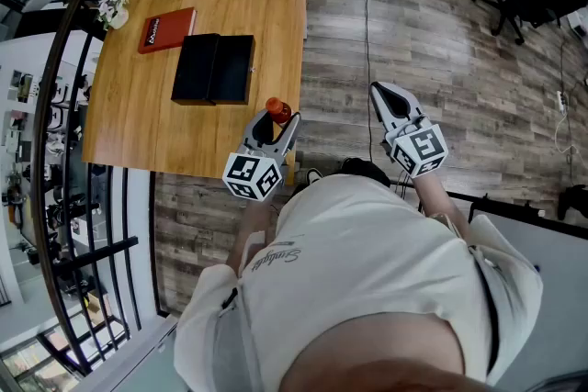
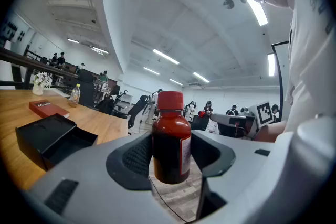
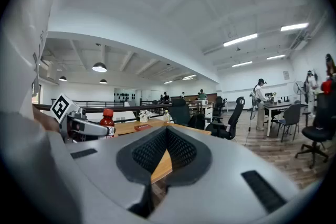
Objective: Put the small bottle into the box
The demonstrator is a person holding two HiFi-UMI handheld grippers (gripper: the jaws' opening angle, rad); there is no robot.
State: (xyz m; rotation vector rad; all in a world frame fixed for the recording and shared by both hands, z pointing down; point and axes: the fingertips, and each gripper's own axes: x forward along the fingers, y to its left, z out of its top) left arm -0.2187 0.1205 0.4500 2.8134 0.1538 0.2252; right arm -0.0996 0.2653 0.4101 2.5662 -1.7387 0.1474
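Sitting between the jaws of the left gripper (image 1: 275,128), the small dark-red plastic bottle with a red cap (image 2: 170,139) is upright, both pads on its sides. Its base looks clear of any surface, so I judge it picked up; it hangs by the near corner of the light wooden table (image 1: 138,124). The open black rectangular box (image 1: 213,67) lies on the table at 11 o'clock from the bottle, apart, with nothing visible inside. Pickup done; carry and drop into the box left. The right gripper (image 1: 386,98), at 3 o'clock over the floor, has its jaws closed together, empty.
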